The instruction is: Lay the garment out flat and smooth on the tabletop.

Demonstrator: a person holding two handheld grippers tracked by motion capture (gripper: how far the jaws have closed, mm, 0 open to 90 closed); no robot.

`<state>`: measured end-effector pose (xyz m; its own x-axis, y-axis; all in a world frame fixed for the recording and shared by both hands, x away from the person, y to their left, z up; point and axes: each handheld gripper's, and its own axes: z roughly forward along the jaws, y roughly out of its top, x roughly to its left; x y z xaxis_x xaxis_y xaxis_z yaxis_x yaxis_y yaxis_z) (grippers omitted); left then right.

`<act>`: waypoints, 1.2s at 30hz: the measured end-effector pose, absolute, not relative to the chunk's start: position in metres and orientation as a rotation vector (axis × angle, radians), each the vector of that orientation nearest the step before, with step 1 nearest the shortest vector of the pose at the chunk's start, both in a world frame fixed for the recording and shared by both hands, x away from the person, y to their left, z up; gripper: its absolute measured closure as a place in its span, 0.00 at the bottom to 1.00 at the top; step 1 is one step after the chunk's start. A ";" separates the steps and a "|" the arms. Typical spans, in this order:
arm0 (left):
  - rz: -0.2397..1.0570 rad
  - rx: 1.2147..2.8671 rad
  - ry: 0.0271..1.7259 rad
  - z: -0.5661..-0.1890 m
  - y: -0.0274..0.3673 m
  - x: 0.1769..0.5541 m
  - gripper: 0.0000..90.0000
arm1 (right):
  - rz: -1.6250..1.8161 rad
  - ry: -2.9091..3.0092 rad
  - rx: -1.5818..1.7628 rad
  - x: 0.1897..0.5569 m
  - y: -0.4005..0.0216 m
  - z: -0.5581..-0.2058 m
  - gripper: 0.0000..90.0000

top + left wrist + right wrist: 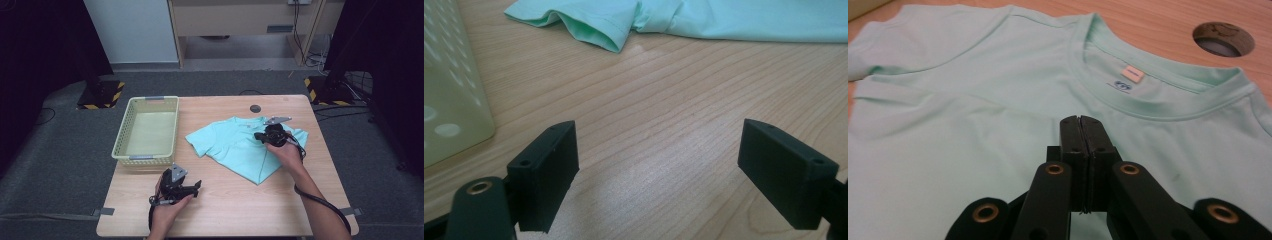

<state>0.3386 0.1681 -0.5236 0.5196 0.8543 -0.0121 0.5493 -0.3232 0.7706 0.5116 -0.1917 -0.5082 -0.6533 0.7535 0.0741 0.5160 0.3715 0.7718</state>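
Note:
A mint green T-shirt lies partly folded on the wooden table, right of centre, its collar toward the far edge. My right gripper rests over the shirt just below the collar. In the right gripper view its jaws are pressed together above the shirt, with no fabric seen between them. My left gripper is held low over bare wood near the front left. In the left gripper view it stands wide open and empty, with the shirt's sleeve farther off.
A pale yellow-green perforated basket sits at the table's left, empty; its wall is close on the left in the left gripper view. A round cable hole lies in the tabletop beyond the collar.

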 end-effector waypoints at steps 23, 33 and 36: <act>0.573 2.003 1.130 -0.512 0.181 0.337 0.20 | 1.224 2.529 0.743 0.381 -0.117 -0.502 1.00; 0.559 2.052 1.050 -0.494 0.183 0.322 0.19 | 1.231 2.621 0.653 0.346 -0.083 -0.501 1.00; 0.604 2.036 1.051 -0.488 0.190 0.322 0.19 | 1.240 2.655 0.607 0.332 -0.065 -0.498 1.00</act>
<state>0.3220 0.1899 -0.4879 0.5506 0.8321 0.0668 0.4762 -0.3788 0.7936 0.3322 -0.0653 -0.4978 -0.9071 0.4196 0.0348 0.2961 0.5769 0.7613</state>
